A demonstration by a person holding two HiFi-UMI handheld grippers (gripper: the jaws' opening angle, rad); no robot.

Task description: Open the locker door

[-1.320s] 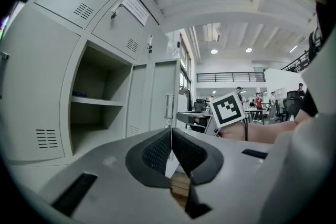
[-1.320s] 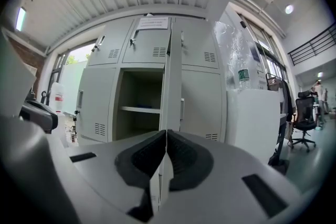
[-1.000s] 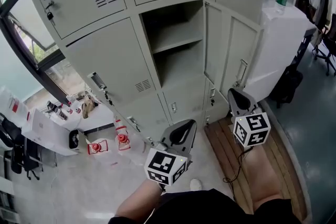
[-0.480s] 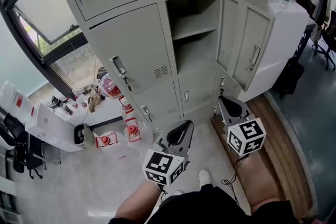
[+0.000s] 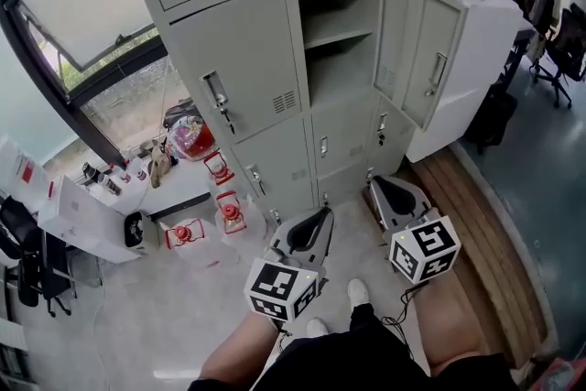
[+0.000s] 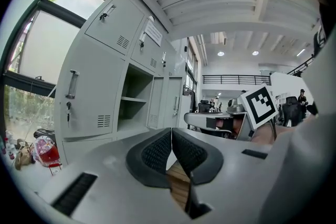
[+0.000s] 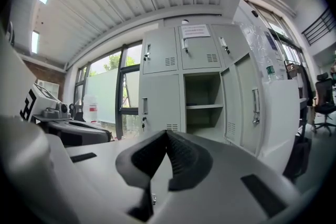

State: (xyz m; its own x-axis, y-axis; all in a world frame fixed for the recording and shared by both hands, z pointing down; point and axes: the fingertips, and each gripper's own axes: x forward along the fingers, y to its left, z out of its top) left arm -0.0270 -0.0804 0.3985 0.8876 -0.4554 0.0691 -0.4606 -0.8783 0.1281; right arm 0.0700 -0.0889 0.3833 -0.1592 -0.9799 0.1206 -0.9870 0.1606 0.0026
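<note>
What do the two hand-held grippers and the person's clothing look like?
Both the left tongs and right tongs are light grey shells with black ribbed pads. Each carries a white cube with black square markers. A thin black cable trails from the right one. The person wears a black garment and white shoes.

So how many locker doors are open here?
1: the middle column's door, swung out to the right of its shelved compartment. The other doors in view look shut; any behind the open door or off-frame can't be checked.
</note>
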